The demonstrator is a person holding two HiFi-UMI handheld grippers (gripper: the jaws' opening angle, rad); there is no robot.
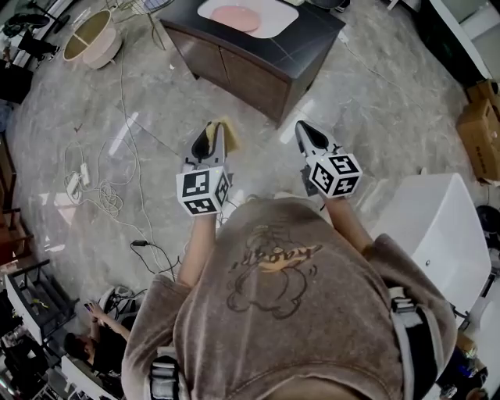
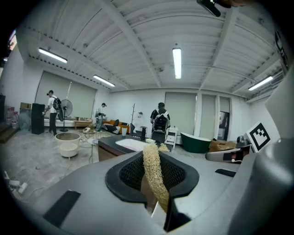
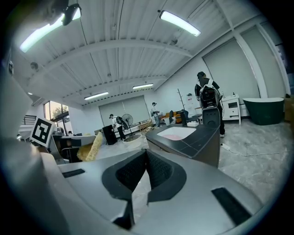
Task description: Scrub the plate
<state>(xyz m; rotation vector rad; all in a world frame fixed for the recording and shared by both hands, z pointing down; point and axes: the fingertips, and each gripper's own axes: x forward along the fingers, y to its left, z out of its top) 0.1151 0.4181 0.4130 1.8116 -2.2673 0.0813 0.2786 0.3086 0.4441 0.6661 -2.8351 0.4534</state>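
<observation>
Both tongs held up short of the counter; pad not on the plate.

My left tongs (image 1: 211, 139) are clamped on a yellow loofah pad (image 2: 153, 172), which stands on edge between the jaws and pokes out past their tips. My right tongs (image 1: 309, 134) are closed tight with nothing between them. The pink plate (image 1: 236, 17) lies in the white sink (image 1: 278, 17) of the dark counter (image 1: 312, 41), ahead of both tongs and well apart from them.

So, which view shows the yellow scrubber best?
The left gripper view: the yellow scrubber sits mid-frame, clamped between the jaws, fibres clear. The head view shows only a yellow edge beside the left gripper; the right gripper view shows it small, far left.
</observation>
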